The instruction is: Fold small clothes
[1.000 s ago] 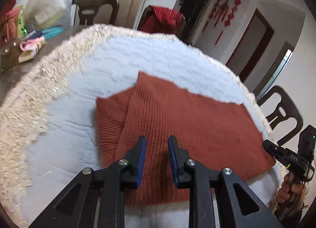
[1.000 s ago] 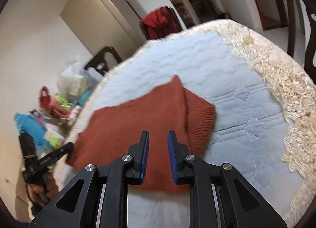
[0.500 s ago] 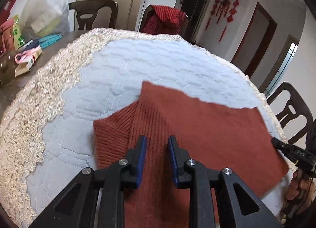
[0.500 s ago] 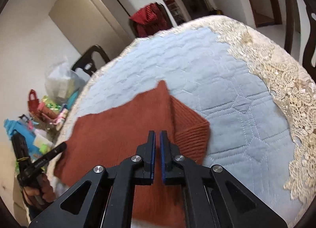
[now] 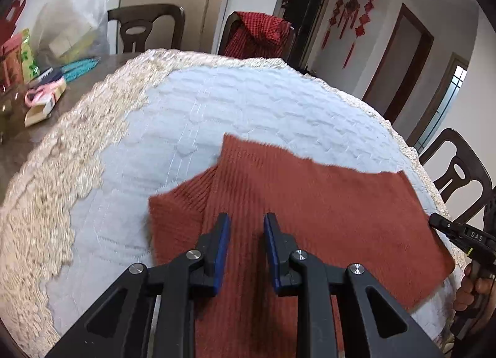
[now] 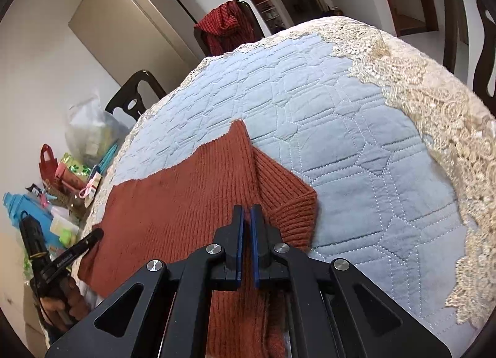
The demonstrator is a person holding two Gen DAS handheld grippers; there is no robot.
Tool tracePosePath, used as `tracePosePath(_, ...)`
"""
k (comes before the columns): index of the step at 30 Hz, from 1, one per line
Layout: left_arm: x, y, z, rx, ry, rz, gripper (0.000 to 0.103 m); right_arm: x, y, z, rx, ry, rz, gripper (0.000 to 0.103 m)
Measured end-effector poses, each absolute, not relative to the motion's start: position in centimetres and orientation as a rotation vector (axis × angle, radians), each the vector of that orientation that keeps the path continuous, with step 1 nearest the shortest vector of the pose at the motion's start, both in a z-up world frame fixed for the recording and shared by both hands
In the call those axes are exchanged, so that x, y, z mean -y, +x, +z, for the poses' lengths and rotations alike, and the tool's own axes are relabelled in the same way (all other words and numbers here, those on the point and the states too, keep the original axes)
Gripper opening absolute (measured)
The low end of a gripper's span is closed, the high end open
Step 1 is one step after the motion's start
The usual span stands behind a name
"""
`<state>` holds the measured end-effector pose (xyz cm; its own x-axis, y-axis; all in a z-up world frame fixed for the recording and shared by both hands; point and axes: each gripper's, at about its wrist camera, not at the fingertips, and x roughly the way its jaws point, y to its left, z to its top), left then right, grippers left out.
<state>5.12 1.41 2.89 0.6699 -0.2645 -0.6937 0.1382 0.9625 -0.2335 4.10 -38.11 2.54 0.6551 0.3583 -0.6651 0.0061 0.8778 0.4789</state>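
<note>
right wrist view shows the right gripper (image 6: pixel 247 218) clenched on the rust sweater (image 6: pixel 186 200), which lies on the quilted cloth (image 6: pixel 356 156). the left gripper (image 5: pixel 246 234) hangs part open above the sweater, gripping nothing. the fold would go best with both hands lifting together.

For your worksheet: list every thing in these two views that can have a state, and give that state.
left gripper: open, over the sweater
right gripper: jaws just closed, shut; any pinch on the knit cannot be told
sweater: lying flat, partly folded, one layer lapped over a ribbed part
quilted cover: spread flat
red cloth: draped over a chair back
</note>
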Motion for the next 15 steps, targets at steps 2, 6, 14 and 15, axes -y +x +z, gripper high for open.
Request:
tracePosePath(2,-0.8,5.8,3.4,-0.799,-0.138,-0.221,0.029,37.7,4.3,3.3,-0.826,0.452,0.218,0.006)
tracePosePath(6,0.1,7.5,3.0,-0.806,-0.090,-0.204,0.029,36.8,6.0,3.6,-0.829,0.409,0.217,0.006)
tracePosePath(14,0.0,8.0,1.7,-0.850,-0.092,-0.184,0.029,38.0,7.1,1.5,-0.892,0.441,0.172,0.008)
tracePosePath(15,0.0,7.8,1.8,-0.848,-0.088,-0.181,0.029,38.1,6.9,1.6,-0.888,0.441,0.173,0.008)
